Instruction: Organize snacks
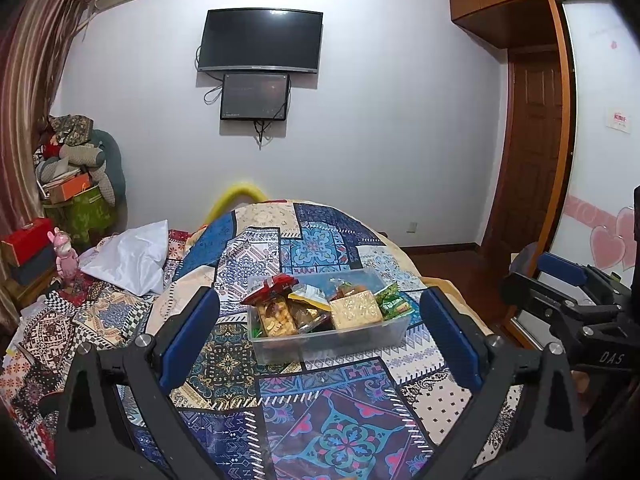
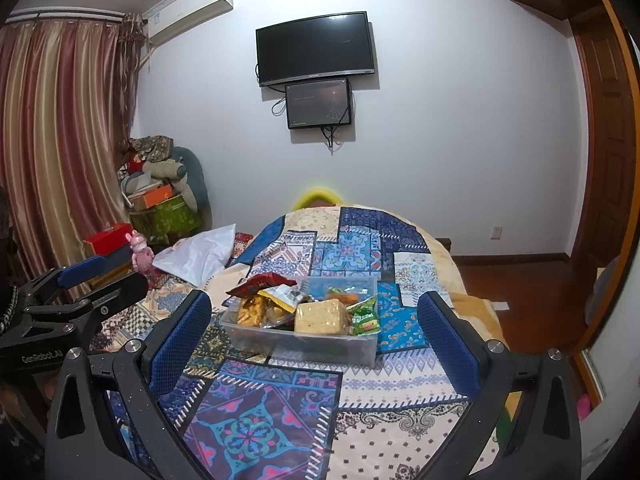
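Observation:
A clear plastic bin [image 1: 332, 340] stands on the patchwork bedspread [image 1: 320, 420] and holds several snack packs: a red bag [image 1: 272, 286], a yellow pack [image 1: 310, 298], a pale cracker block [image 1: 356, 310] and a green pack [image 1: 394, 302]. My left gripper [image 1: 320, 320] is open and empty, held above the bed with the bin between its blue pads. The bin [image 2: 304, 340] also shows in the right wrist view. My right gripper [image 2: 316, 320] is open and empty, just short of the bin. Each gripper shows at the edge of the other's view.
A white pillow [image 1: 132, 258] and a pink toy [image 1: 64, 254] lie to the left. Piled boxes and cushions [image 1: 76, 176] stand by the curtain. A TV [image 1: 260, 40] hangs on the far wall. A wooden wardrobe [image 1: 560, 160] and floor are to the right.

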`<state>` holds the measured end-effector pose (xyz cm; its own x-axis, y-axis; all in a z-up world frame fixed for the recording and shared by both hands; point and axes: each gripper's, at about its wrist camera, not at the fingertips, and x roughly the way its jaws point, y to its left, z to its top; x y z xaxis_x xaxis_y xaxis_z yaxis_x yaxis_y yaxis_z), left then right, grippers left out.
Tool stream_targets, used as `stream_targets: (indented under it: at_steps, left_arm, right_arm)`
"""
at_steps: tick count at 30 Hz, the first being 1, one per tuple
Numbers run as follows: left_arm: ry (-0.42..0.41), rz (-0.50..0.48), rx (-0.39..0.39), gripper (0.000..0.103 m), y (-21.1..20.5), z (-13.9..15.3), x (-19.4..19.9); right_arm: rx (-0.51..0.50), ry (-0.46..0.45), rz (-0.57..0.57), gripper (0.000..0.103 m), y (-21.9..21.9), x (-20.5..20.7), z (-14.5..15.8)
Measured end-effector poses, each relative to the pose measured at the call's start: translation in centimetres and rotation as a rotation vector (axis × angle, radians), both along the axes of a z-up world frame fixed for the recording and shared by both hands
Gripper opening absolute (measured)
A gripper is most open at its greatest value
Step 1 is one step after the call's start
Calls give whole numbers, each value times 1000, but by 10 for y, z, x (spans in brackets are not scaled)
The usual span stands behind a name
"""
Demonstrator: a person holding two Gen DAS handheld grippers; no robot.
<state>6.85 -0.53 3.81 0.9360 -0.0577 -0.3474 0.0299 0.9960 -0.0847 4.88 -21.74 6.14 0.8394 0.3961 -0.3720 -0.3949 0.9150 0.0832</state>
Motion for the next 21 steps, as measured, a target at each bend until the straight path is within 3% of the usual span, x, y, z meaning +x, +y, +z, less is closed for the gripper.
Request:
stream_targets:
  at_steps: [21]
  left_arm:
    - [-21,-25,1,101,-3,1,-10]
  right_arm:
    - [-10,5,6,103,2,0,-1]
